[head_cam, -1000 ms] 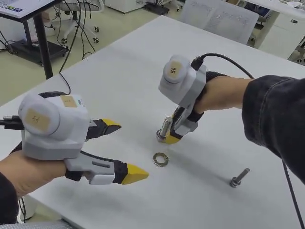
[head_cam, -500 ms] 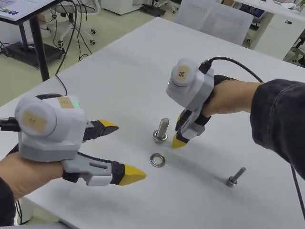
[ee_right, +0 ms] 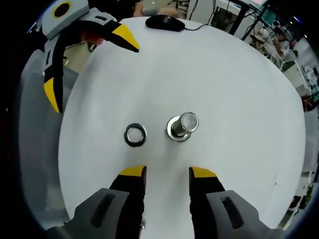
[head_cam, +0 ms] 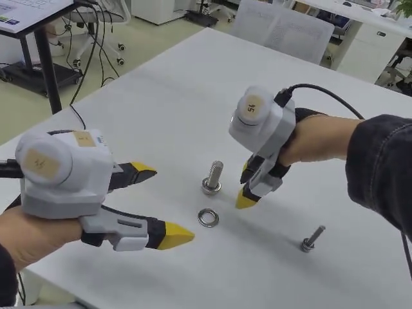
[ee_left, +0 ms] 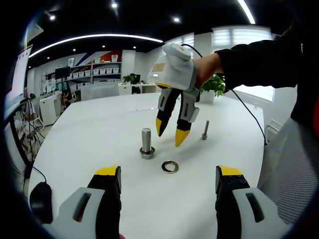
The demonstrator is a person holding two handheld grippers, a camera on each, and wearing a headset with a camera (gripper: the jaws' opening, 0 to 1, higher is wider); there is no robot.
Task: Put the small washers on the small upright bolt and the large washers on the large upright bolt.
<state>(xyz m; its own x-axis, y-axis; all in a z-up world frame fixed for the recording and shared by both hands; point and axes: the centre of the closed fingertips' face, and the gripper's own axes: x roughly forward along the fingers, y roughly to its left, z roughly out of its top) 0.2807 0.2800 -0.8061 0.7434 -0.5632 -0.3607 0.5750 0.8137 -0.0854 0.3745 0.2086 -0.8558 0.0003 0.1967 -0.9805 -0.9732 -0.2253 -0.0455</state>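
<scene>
The large bolt (head_cam: 212,176) (ee_left: 145,143) (ee_right: 183,124) stands upright on the white table with a washer around its foot. A loose large washer (head_cam: 208,217) (ee_left: 170,167) (ee_right: 135,134) lies flat just in front of it. The small bolt (head_cam: 311,239) (ee_left: 205,130) lies tilted on its side at the right, something ring-like by its head. My right gripper (head_cam: 246,185) (ee_right: 167,172) (ee_left: 169,132) hangs open and empty just right of the large bolt, tips pointing down. My left gripper (head_cam: 159,203) (ee_left: 168,174) (ee_right: 88,64) is wide open and empty, left of the loose washer.
The table (head_cam: 161,109) stretches far and left. A black mouse (ee_right: 164,22) (ee_left: 40,209) with its cord lies near the table's left edge. A grey chair (head_cam: 283,29) stands at the far edge. A desk with cables (head_cam: 38,38) is on the floor at left.
My right gripper has lifted off the large bolt and drawn back to its right, leaving the bolt standing free. The left gripper has held its place.
</scene>
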